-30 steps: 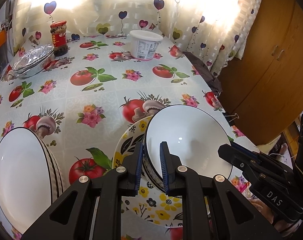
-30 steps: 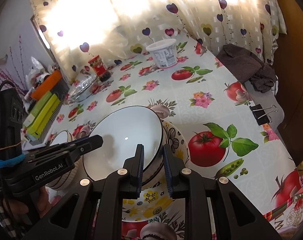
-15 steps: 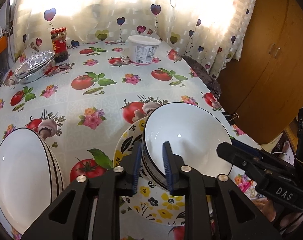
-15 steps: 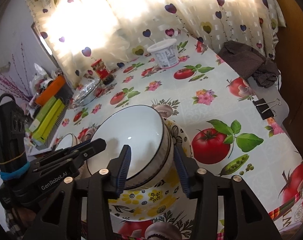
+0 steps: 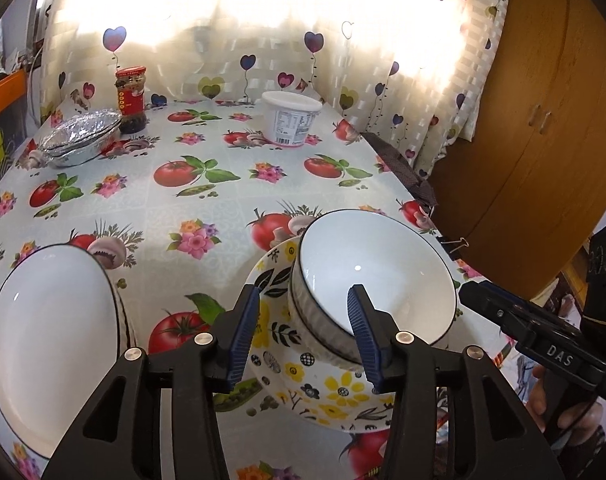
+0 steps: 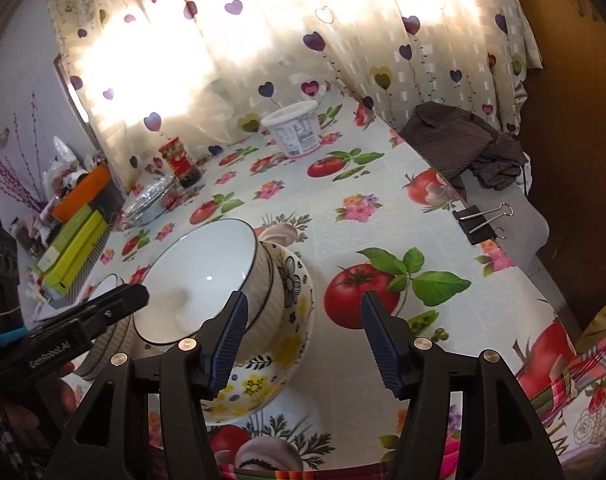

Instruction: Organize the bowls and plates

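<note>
A white bowl with a dark rim [image 5: 377, 276] rests in a yellow flowered plate [image 5: 323, 392] near the table's front edge; both also show in the right wrist view, the bowl [image 6: 207, 276] and the plate [image 6: 291, 320]. My left gripper [image 5: 303, 336] is open, its jaws either side of the bowl's near rim. My right gripper [image 6: 303, 340] is open and empty, just right of the bowl and plate. A second white bowl [image 5: 51, 320] stands at the left.
A foil-covered dish [image 5: 79, 142], a red-lidded jar [image 5: 131, 98] and a white tub [image 5: 291, 118] stand at the back. A dark cloth [image 6: 463, 140] and a binder clip [image 6: 483, 222] lie at the right table edge. A wooden cabinet [image 5: 543, 120] stands right.
Both grippers have opened and let go of the bowl's rim. The bowl now rests in the flowered plate. Both grippers have pulled back a little.
</note>
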`<act>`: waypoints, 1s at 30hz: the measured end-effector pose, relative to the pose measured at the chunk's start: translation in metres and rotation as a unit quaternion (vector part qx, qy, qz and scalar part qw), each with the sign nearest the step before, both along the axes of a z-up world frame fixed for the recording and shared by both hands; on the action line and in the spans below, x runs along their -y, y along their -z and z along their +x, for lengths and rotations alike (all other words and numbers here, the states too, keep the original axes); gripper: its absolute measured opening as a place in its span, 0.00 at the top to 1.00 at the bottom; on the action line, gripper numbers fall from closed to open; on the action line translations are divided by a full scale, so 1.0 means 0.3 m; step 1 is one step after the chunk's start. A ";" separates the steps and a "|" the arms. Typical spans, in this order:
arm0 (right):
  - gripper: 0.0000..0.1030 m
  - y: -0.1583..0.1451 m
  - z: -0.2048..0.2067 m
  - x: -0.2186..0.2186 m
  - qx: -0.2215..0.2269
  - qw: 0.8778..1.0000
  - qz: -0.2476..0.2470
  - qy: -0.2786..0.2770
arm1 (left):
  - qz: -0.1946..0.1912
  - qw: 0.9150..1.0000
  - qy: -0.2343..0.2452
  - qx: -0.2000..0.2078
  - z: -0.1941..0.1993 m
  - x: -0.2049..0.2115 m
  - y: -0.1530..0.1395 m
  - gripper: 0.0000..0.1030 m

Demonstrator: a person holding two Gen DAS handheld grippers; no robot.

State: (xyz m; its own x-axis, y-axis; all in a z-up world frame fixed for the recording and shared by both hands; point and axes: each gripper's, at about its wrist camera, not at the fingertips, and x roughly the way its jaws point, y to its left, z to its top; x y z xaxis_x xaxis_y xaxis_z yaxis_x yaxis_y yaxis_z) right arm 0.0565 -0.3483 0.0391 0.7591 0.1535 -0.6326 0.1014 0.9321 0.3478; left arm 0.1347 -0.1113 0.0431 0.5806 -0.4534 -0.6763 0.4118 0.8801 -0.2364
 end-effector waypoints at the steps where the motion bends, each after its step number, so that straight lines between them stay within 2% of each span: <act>1: 0.42 0.008 -0.002 0.006 -0.004 1.000 -0.001 0.003 | -0.002 1.000 0.000 -0.001 -0.002 -0.006 0.004 0.51; 2: 0.42 0.020 -0.004 0.014 -0.008 1.000 -0.001 0.007 | -0.004 1.000 -0.003 -0.001 -0.004 -0.014 0.007 0.45; 4: 0.42 0.040 -0.008 0.023 -0.017 1.000 -0.001 0.010 | -0.010 1.000 -0.010 0.000 -0.007 -0.031 0.010 0.42; 14: 0.43 0.123 0.042 -0.026 -0.043 0.999 -0.018 -0.019 | -0.019 0.999 -0.038 0.007 -0.030 -0.086 0.009 0.42; 16: 0.51 0.129 0.055 -0.039 -0.044 0.998 -0.026 -0.023 | -0.016 0.999 -0.047 0.002 -0.028 -0.093 0.018 0.42; 18: 0.67 0.140 0.071 -0.045 -0.048 0.998 -0.021 -0.030 | -0.015 0.998 -0.054 -0.005 -0.025 -0.097 0.028 0.42; 21: 0.80 0.142 0.080 -0.052 -0.046 0.998 -0.013 -0.045 | -0.013 0.998 -0.059 -0.011 -0.027 -0.098 0.039 0.42; 23: 0.85 0.139 0.084 -0.059 -0.043 0.998 -0.014 -0.053 | -0.010 0.998 -0.061 -0.013 -0.030 -0.093 0.045 0.42; 27: 0.86 0.147 0.090 -0.037 -0.042 0.997 0.014 -0.056 | -0.007 0.998 -0.063 -0.016 -0.036 -0.083 0.051 0.42; 30: 0.87 0.141 0.088 -0.039 -0.041 0.998 0.003 -0.051 | -0.002 0.997 -0.068 -0.021 -0.035 -0.079 0.059 0.42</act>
